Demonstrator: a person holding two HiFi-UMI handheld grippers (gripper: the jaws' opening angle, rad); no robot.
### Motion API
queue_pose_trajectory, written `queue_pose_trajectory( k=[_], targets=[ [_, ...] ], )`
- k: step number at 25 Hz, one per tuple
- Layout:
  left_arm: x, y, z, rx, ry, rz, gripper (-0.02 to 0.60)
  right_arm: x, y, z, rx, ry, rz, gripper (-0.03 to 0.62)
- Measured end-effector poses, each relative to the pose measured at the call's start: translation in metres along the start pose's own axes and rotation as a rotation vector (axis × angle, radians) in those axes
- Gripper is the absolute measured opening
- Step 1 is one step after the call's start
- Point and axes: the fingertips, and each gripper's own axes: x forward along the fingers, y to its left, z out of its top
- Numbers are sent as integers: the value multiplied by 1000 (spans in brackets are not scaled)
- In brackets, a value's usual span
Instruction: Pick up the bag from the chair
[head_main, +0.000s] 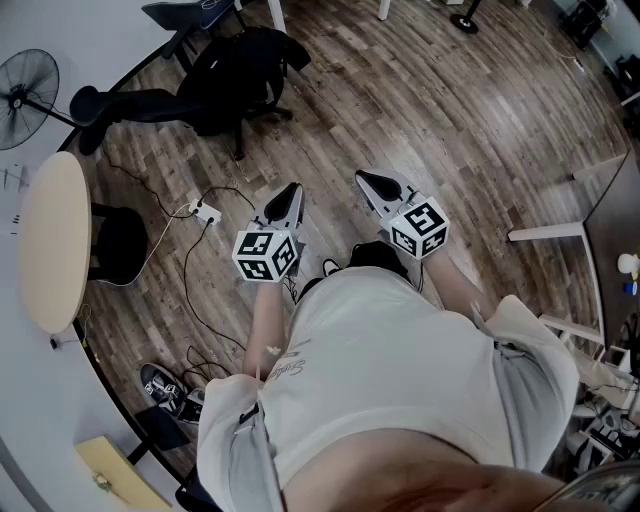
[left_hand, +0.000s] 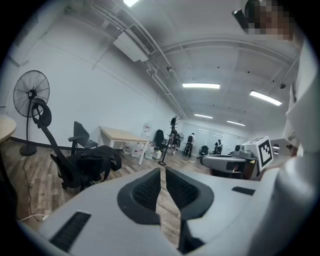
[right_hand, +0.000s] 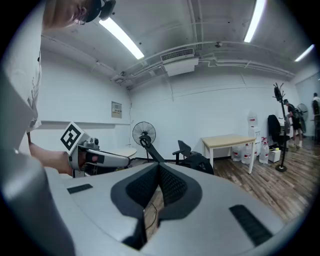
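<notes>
Left tool (head_main: 290, 191) and right tool (head_main: 369, 181), both closed, empty; one chair (head_main: 135, 103) holds seemingly one black bag (head_main: 236, 76).

The head view looks steeply down from above the person (head_main: 380, 380); the chair (head_main: 240, 80) lies well off at 11 o'clock. Both gripper views sit low, facing level across the floor (left_hand: 30, 177) along their jaws, each catching that chair and the fan (right_hand: 144, 133) far ahead.

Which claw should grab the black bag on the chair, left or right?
Probably the left. The left claw sits nearer the black fabric bag on the black office chair, which stands off to the left; the right claw is farther away. Both look shut and empty.
</notes>
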Motion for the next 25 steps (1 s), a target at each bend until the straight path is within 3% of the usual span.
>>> queue_pose_trajectory(
  k=[13, 25],
  targets=[
    [14, 6, -1, 31, 20, -75, 43, 12, -3, 1, -65, 10, -32, -5],
    [89, 18, -12, 11, 135, -137, 43, 40, -71, -38, 66, 107, -64, -5]
  ],
)
